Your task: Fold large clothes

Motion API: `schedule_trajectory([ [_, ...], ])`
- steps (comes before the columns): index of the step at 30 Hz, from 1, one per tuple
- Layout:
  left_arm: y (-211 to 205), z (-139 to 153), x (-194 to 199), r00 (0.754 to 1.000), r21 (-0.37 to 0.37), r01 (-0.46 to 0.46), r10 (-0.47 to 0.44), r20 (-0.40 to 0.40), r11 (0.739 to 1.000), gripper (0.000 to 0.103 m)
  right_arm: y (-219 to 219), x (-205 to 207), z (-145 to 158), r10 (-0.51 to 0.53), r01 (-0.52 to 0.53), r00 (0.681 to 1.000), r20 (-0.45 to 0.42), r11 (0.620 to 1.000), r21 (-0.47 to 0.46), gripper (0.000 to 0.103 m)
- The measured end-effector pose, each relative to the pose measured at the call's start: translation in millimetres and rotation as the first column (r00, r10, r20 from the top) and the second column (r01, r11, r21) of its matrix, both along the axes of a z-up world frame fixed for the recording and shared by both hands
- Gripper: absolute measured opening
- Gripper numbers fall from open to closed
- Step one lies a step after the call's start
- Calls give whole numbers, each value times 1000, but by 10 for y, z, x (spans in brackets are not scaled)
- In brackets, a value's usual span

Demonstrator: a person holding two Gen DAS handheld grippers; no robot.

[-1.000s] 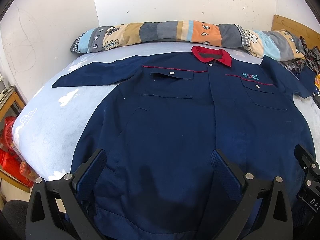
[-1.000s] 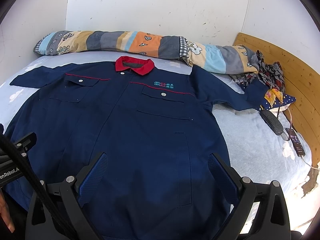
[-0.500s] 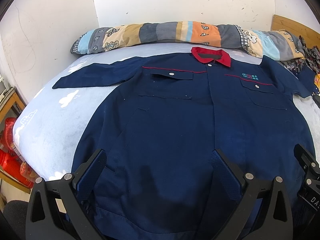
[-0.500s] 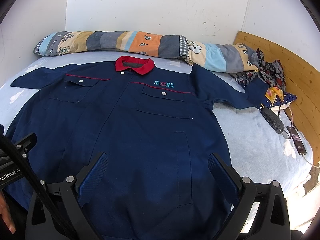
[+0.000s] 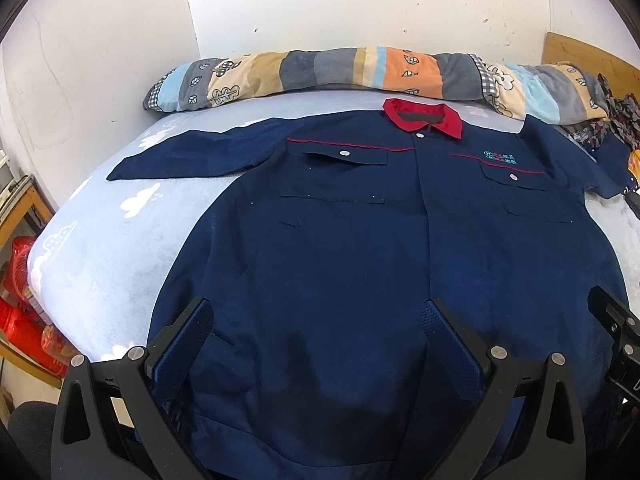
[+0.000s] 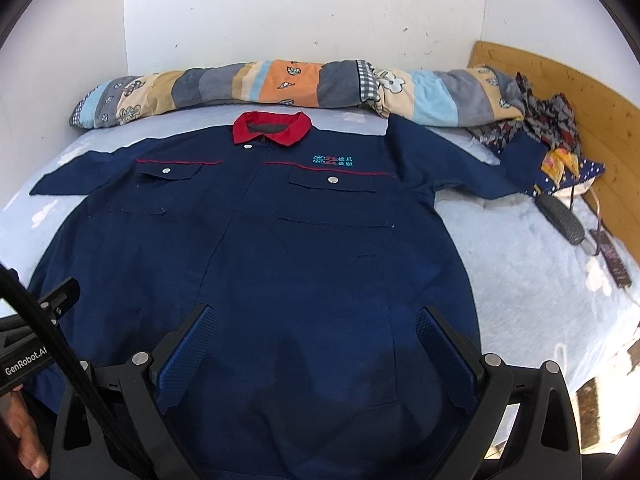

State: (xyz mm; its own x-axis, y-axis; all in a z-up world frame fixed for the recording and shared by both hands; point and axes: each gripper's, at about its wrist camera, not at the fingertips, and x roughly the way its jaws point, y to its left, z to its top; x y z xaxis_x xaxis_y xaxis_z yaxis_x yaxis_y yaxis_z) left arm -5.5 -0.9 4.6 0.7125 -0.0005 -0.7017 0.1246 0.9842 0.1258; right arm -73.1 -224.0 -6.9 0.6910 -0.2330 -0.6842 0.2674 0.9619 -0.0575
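A large navy work shirt (image 5: 340, 240) with a red collar (image 5: 422, 114) lies flat, front up, on the bed, both sleeves spread out; it also shows in the right wrist view (image 6: 280, 248). My left gripper (image 5: 318, 316) is open and empty, hovering above the shirt's lower left part near the hem. My right gripper (image 6: 316, 322) is open and empty above the lower right part. The right gripper's body shows at the left view's right edge (image 5: 616, 328), and the left gripper's body at the right view's left edge (image 6: 36, 328).
The bed has a pale blue cloud-print sheet (image 5: 108, 236). A rolled patchwork quilt (image 5: 360, 70) lies along the wall. A wooden headboard (image 6: 580, 96), patterned clothes (image 6: 536, 120), a grey brush (image 6: 560, 218) and a remote (image 6: 614, 256) are at the right. Red items (image 5: 20, 304) stand by the bed's left.
Both grippers have drifted very slightly; the view of the shirt has barely shifted. Both stay open and empty.
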Motion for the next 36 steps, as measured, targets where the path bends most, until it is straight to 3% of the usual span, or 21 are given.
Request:
schedule_trajectory([
  [9, 14, 48, -39, 1000, -10, 5, -5, 3, 1000, 103, -132, -13, 59, -2, 1, 1000, 16, 998, 60, 102],
  [13, 38, 122, 29, 999, -19, 25, -25, -22, 1000, 103, -337, -31, 240, 25, -32, 999, 48, 988, 153, 102],
  [16, 47, 305, 147, 999, -20, 48, -48, 3, 999, 103, -629, -82, 470, 24, -48, 994, 105, 971, 233, 102],
  [21, -192, 571, 449, 983, 21, 183, -183, 15, 983, 103, -1517, -66, 827, -47, -18, 987, 155, 918, 395, 102],
  [24, -438, 583, 676, 961, 39, 275, -275, -14, 961, 103, -2257, 18, 899, -139, 34, 977, 163, 851, 524, 100],
  [27, -537, 482, 855, 956, -15, 286, -287, -69, 958, 103, -2974, 194, 886, -251, 122, 957, 147, 804, 582, 97],
  [30, -569, 424, 913, 953, -37, 289, -291, -89, 957, 103, -3620, 458, 853, -342, 213, 933, 111, 775, 596, 92],
  [36, -536, 361, 1061, 954, -35, 277, -279, -105, 960, 103, -4711, 1089, 952, -427, 297, 899, 99, 759, 580, 90],
])
